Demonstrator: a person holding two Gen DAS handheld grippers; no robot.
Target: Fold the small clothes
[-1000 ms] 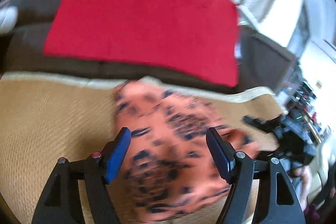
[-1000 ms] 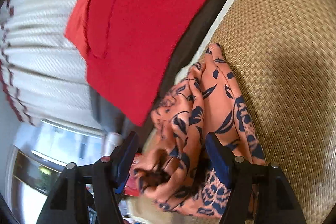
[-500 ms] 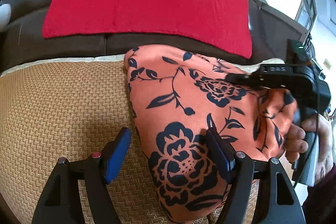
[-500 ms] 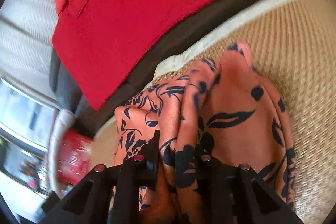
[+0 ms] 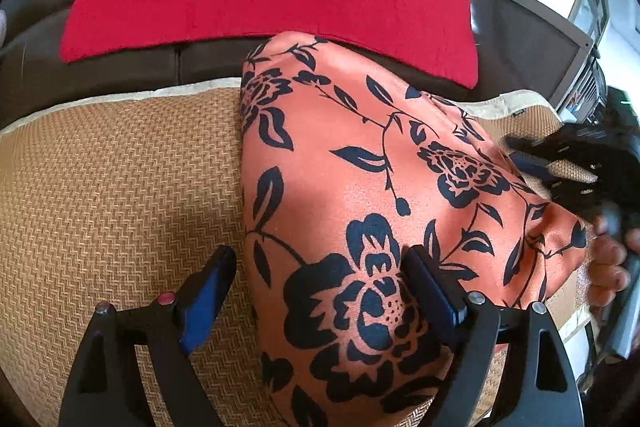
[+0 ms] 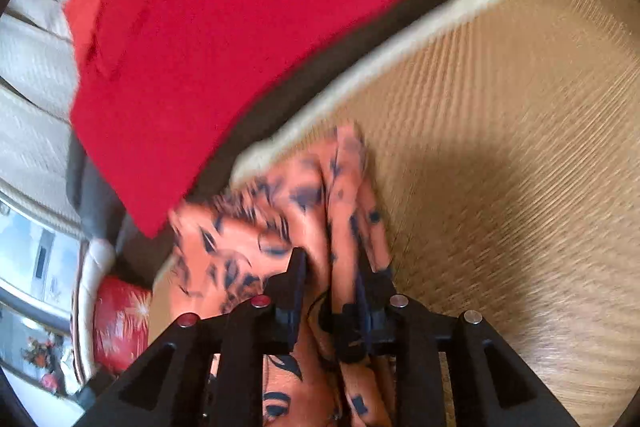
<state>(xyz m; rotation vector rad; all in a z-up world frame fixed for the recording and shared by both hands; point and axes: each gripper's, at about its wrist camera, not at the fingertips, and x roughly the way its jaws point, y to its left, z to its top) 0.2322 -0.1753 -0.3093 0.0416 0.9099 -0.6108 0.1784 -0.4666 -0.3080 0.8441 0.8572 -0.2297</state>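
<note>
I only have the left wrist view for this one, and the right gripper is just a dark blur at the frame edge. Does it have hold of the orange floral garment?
Observer: Yes. In the right wrist view, a bunched fold of the orange floral garment sits between the jaws of the right gripper. Those jaws are opening.
Operator: Is anything else on that side that I can't see?
Observer: A red object with a pale starburst print shows low in that view, past the pale border of the woven mat.
</note>
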